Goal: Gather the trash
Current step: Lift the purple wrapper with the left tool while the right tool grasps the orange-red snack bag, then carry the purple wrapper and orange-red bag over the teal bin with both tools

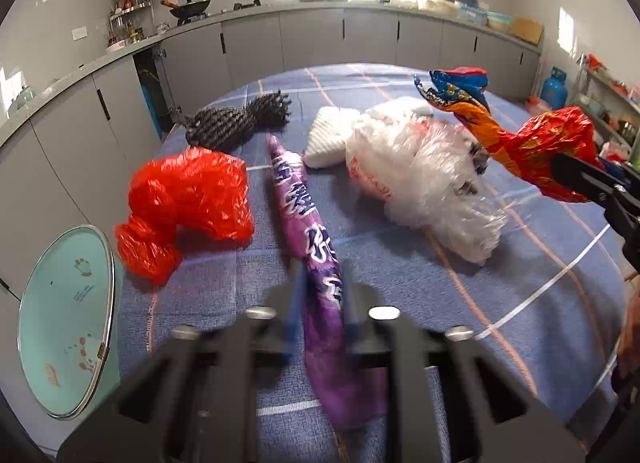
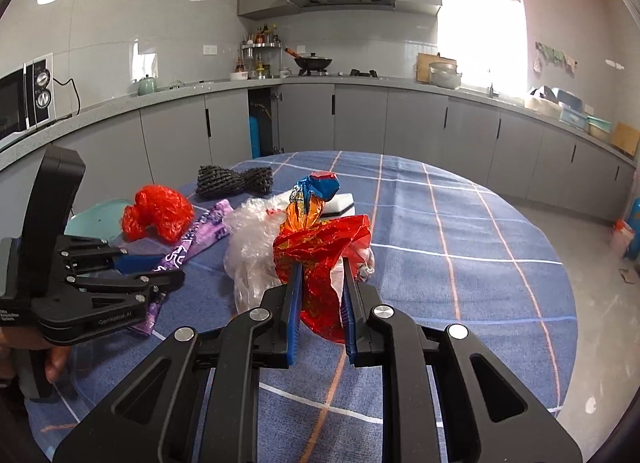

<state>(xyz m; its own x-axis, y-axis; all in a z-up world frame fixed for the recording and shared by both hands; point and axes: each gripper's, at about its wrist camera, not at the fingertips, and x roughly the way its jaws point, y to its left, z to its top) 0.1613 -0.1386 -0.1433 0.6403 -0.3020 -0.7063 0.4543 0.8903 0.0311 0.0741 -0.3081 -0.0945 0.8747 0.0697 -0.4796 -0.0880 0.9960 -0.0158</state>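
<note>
Grey kitchen cabinets ring a round tabletop [image 2: 460, 223] under blue checked cloth. Left claw [image 1: 320, 283] angles steeply down, its jaws clamped on the near end of a purple wrapper [image 1: 298, 203] lying along the cloth. Right claw [image 2: 320, 303] tilts gently downward, gripping a crumpled red-orange foil wrapper [image 2: 320, 251] clear of the surface. Beside them rest a red bag [image 1: 188, 203], a clear plastic bag [image 1: 420, 183] and a black mesh bundle [image 1: 236, 121].

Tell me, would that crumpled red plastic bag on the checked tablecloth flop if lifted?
The crumpled red plastic bag probably flops and sags: its film is thin and wrinkled. It looks light, and likely slides easily if pushed.
</note>
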